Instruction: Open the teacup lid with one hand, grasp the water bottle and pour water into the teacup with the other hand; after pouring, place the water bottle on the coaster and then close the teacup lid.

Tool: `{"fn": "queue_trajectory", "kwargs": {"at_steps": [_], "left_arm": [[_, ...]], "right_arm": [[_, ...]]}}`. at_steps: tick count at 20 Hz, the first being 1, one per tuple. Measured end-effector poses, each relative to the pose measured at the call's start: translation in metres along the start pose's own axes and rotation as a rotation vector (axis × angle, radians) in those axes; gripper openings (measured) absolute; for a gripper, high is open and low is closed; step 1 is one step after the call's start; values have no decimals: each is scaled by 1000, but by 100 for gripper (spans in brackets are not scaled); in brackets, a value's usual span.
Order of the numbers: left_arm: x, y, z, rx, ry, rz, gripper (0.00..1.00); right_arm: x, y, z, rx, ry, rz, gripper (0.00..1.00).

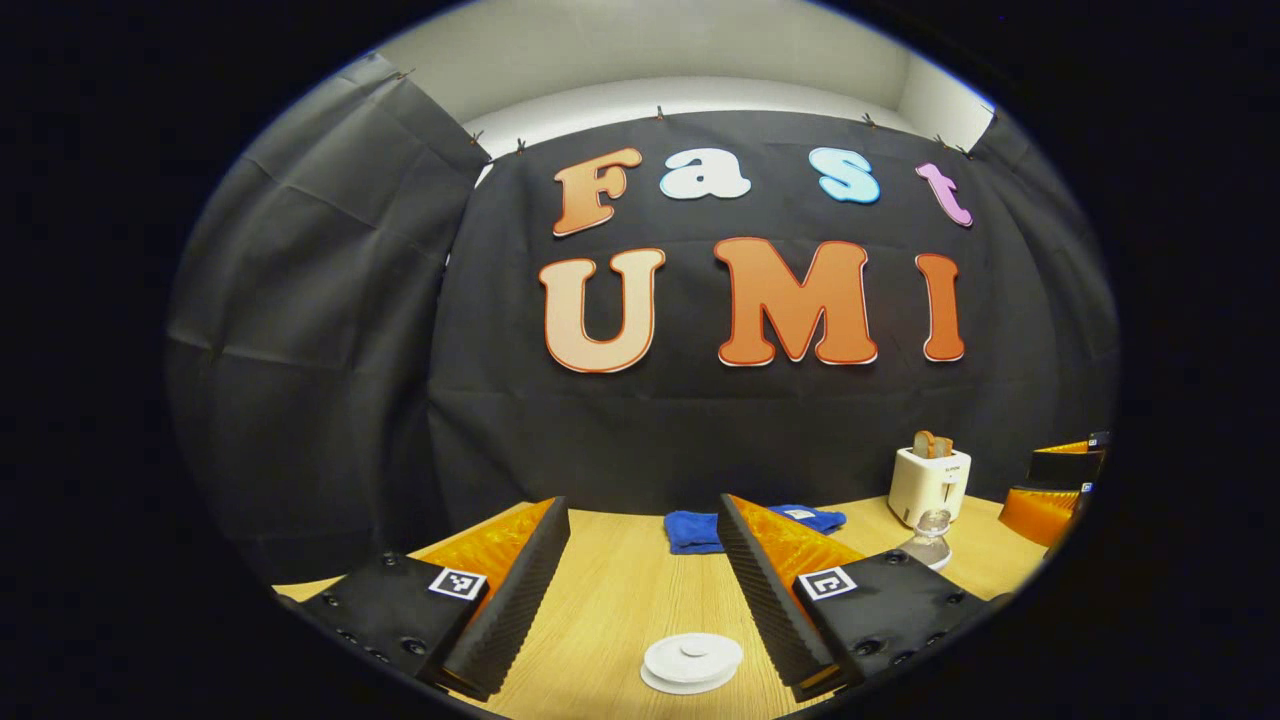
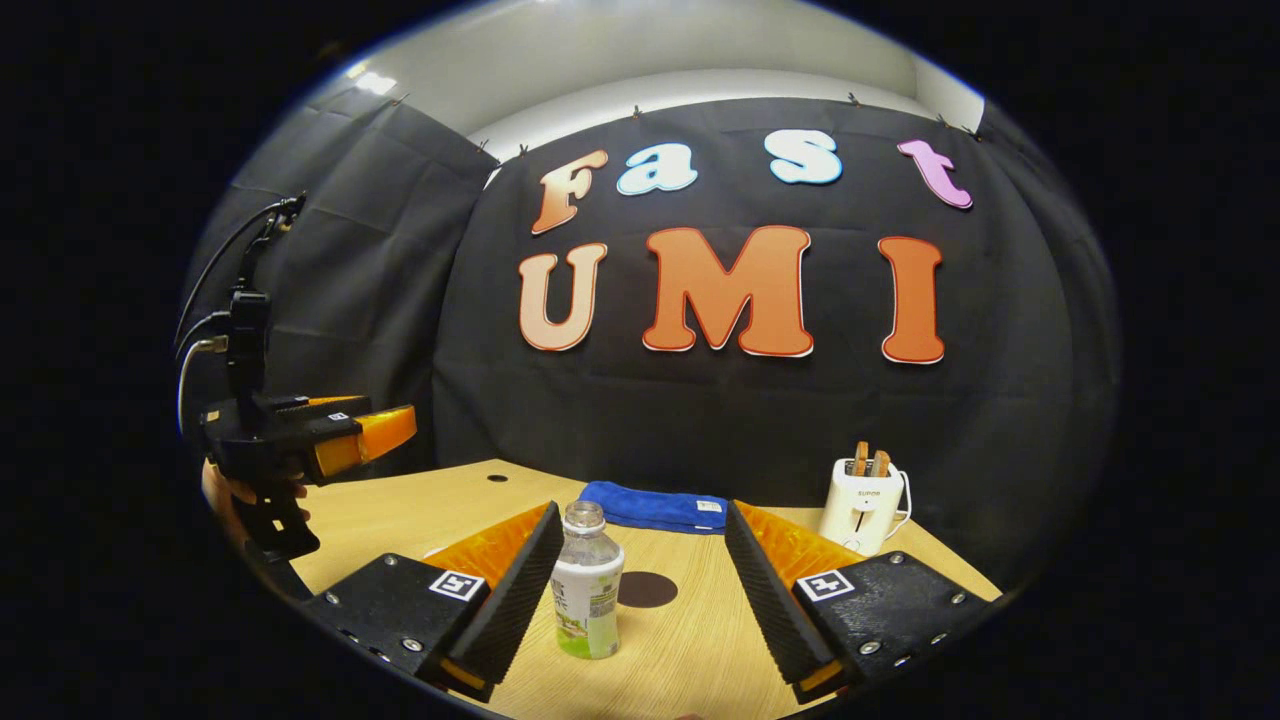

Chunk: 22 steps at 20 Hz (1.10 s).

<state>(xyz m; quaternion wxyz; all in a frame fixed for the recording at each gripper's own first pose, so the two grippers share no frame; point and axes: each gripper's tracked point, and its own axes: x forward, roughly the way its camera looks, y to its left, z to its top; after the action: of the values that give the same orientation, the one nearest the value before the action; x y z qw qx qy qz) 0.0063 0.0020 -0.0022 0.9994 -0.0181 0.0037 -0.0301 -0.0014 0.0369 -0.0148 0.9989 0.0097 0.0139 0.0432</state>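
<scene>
Both grippers' fingers spread wide, holding nothing: left gripper (image 1: 640, 600) over what looks like the teacup lid (image 1: 692, 660); right gripper (image 2: 640, 600) flanking the water bottle (image 2: 587, 582) on the worktop (image 2: 690, 640).

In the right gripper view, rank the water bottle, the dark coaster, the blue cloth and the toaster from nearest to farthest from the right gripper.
1. Water bottle: between the right gripper's open fingers, close by the left one.
2. Coaster: on the table just behind the bottle.
3. Blue cloth: folded farther back, near the wall.
4. Toaster: back right; roughly level with the cloth, too close to call.
</scene>
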Motion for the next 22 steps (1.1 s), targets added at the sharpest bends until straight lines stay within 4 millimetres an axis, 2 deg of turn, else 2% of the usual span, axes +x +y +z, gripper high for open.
{"fn": "queue_trajectory", "kwargs": {"at_steps": [3,4,7,10,12,13,15,19,21,22], "left_arm": [[5,-6,-25,-29,53,-57,99],[5,-11,-35,-37,74,-83,96],[13,-19,-65,-7,135,-115,96],[15,-36,-93,45,191,-174,97],[19,-50,-119,28,255,-228,92],[17,-47,-133,25,296,-219,84],[23,-39,-150,36,339,-201,79],[26,-44,-172,92,394,-216,80],[25,-42,-181,112,407,-211,42],[25,-42,-181,121,416,-208,43]], "right_arm": [[4,7,-18,-4,35,15,98],[4,10,-23,-1,48,21,98],[6,19,-36,15,78,47,98],[8,22,-47,23,98,59,98],[9,23,-54,35,113,70,98],[9,25,-57,42,119,79,98],[9,25,-59,49,122,91,98],[13,22,-70,49,144,84,98],[17,23,-71,48,149,84,98],[18,22,-71,49,150,84,98]]}}
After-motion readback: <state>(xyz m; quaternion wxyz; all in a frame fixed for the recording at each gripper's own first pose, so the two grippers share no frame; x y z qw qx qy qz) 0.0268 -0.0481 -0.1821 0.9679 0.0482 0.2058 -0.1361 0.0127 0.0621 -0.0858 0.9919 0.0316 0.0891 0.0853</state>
